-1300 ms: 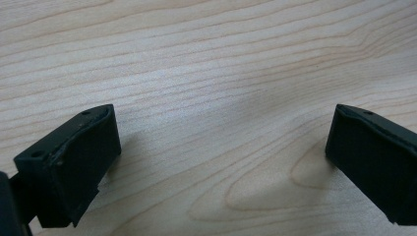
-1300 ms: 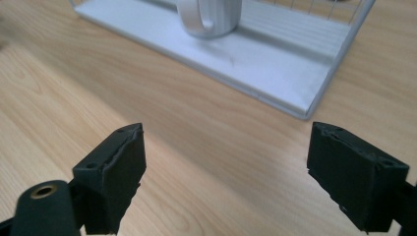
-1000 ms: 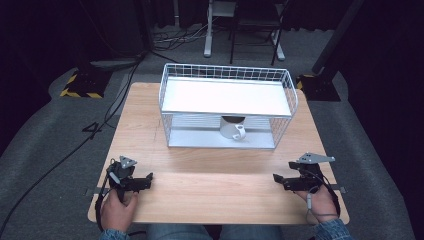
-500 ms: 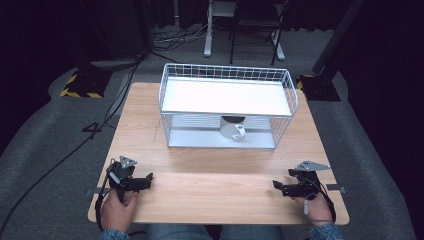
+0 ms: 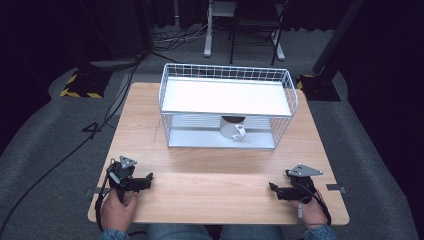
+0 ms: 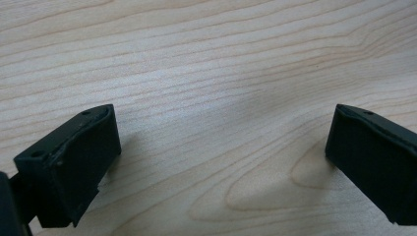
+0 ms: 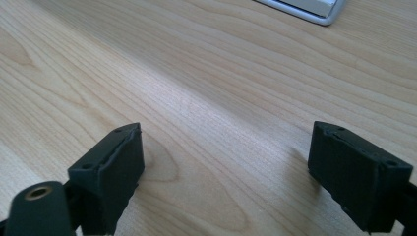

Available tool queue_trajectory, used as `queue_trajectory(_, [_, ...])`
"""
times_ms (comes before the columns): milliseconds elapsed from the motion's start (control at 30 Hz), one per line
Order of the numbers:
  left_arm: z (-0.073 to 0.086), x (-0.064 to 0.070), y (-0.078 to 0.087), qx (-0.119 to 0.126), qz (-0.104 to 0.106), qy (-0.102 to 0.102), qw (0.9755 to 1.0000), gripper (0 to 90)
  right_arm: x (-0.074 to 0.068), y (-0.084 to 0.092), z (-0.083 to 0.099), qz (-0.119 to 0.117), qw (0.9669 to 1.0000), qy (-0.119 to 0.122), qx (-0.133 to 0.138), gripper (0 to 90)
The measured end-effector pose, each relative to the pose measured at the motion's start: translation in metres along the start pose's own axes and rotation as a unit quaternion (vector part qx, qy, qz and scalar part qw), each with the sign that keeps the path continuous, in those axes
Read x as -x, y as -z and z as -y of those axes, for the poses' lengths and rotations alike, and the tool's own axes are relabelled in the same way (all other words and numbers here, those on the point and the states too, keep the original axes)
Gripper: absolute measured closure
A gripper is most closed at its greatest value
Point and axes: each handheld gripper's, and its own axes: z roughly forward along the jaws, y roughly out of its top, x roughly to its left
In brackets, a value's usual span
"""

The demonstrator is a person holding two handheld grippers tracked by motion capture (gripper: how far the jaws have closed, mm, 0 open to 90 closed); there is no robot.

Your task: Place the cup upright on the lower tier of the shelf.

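A white mug (image 5: pixel 233 131) lies on its side on the lower tier of a wire rack (image 5: pixel 227 75), centre of the high view, handle toward us. We judge it light, rigid, glazed-slick and breakable; the handle or rim offers the surest hold. At lower left and lower right, our left tool (image 5: pixel 148 178) and right tool (image 5: pixel 272 187) rest on the desk (image 5: pixel 215 170), jaws spread wide, holding nothing.

floor: grey carpet (image 5: pixel 45 140) | striped block (image 5: pixel 82 84) by table | black cables (image 5: pixel 75 150) | chair legs (image 5: pixel 240 47) behind
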Motion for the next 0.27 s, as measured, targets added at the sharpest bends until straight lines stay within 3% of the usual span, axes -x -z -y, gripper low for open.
queue_trajectory(133, [0.0, 0.0, 0.0, 0.0, 0.0, 0.0, 1.0, 0.5, -0.0002, -0.0019, -0.0007, 0.021, 0.9996, -0.017, -0.01, 4.0])
queue_trajectory(267, [0.0, -0.0001, 0.0, 0.0, 0.0, -0.001, 1.0, 0.5, -0.0003, -0.0032, -0.0013, 0.029, 0.9991, -0.026, -0.014, 1.0])
